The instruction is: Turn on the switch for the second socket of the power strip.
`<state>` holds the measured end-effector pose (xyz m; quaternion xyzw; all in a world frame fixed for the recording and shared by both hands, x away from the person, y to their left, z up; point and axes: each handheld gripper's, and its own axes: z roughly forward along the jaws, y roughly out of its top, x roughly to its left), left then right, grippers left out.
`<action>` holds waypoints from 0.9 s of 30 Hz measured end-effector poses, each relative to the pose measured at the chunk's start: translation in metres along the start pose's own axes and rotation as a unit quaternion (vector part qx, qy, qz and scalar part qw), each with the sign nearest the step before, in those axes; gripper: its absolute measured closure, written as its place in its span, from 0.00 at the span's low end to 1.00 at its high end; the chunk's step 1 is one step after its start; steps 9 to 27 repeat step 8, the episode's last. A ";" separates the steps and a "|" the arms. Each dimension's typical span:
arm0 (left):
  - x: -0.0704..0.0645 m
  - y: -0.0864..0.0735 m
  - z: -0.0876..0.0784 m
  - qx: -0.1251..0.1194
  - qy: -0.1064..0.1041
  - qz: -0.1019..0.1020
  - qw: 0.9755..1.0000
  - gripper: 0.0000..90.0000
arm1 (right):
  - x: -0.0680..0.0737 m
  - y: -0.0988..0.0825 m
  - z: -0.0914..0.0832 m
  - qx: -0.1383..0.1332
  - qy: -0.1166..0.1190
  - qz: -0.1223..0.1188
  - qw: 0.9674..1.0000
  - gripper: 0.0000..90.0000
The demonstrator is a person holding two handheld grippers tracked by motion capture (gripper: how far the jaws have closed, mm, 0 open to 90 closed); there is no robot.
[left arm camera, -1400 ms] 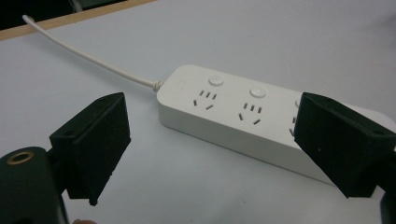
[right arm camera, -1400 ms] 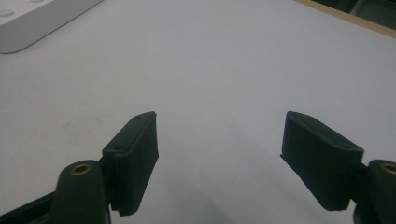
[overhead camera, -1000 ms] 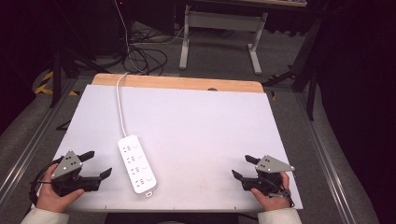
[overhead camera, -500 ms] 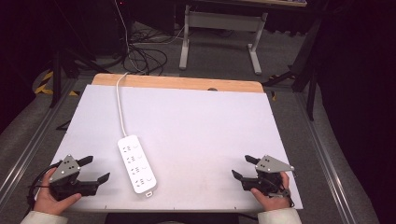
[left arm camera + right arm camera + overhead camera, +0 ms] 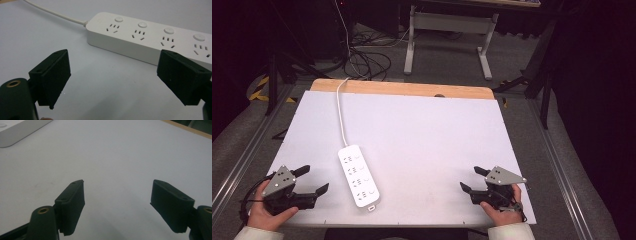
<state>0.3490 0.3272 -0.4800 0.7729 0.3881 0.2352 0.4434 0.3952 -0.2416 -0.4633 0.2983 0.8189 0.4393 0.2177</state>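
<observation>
Starting at the near edge of the table (image 5: 422, 130), the person's two hands each hold a gripper, one at either near corner. The left gripper (image 5: 314, 181) has its jaws spread wide with nothing between them; the right gripper (image 5: 473, 179) likewise stands with jaws spread and nothing held.

Just beyond the left gripper lies the power strip (image 5: 358, 175), flat on the white table surface, sockets and buttons facing up. Its long axis runs roughly from the near edge toward the far edge, leaning slightly leftward at the far end. In the left gripper view the power strip (image 5: 155, 40) sits a little ahead of the jaws and toward their right, its long side facing the opening and its right portion passing behind the right jaw. The left gripper is near the strip but apart from it.

The right gripper is well apart from the strip, with bare table between them. In the right gripper view one corner of the power strip (image 5: 17, 130) appears at the upper left, far off the jaw line.

Judgement: the left hand is the nearer one, and a grasp across the strip's narrow width would call for the jaws to turn and straddle its long sides.

Farther on, the white cable (image 5: 340, 112) leaves the strip's far end and runs over the wooden far edge (image 5: 412, 89) of the table.
</observation>
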 end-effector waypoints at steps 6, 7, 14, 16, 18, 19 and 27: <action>0.001 0.000 0.001 0.002 0.005 -0.003 1.000 0.13 | 0.000 0.000 0.001 0.001 0.000 0.000 1.000 0.31; 0.001 0.000 0.001 0.003 0.006 -0.004 1.000 0.13 | 0.000 0.000 0.001 0.001 0.000 0.000 1.000 0.31; 0.002 0.000 0.002 0.003 0.006 -0.006 1.000 0.13 | 0.000 0.000 0.001 0.002 0.000 0.001 1.000 0.31; 0.002 0.000 0.002 0.003 0.006 -0.006 1.000 0.13 | 0.000 0.000 0.001 0.002 0.000 0.001 1.000 0.31; 0.002 0.000 0.002 0.003 0.006 -0.006 1.000 0.13 | 0.000 0.000 0.001 0.002 0.000 0.001 1.000 0.31; 0.002 0.000 0.002 0.003 0.006 -0.006 1.000 0.13 | 0.000 0.000 0.001 0.002 0.000 0.001 1.000 0.31; 0.002 0.000 0.002 0.003 0.006 -0.006 1.000 0.13 | 0.000 0.000 0.001 0.002 0.000 0.001 1.000 0.31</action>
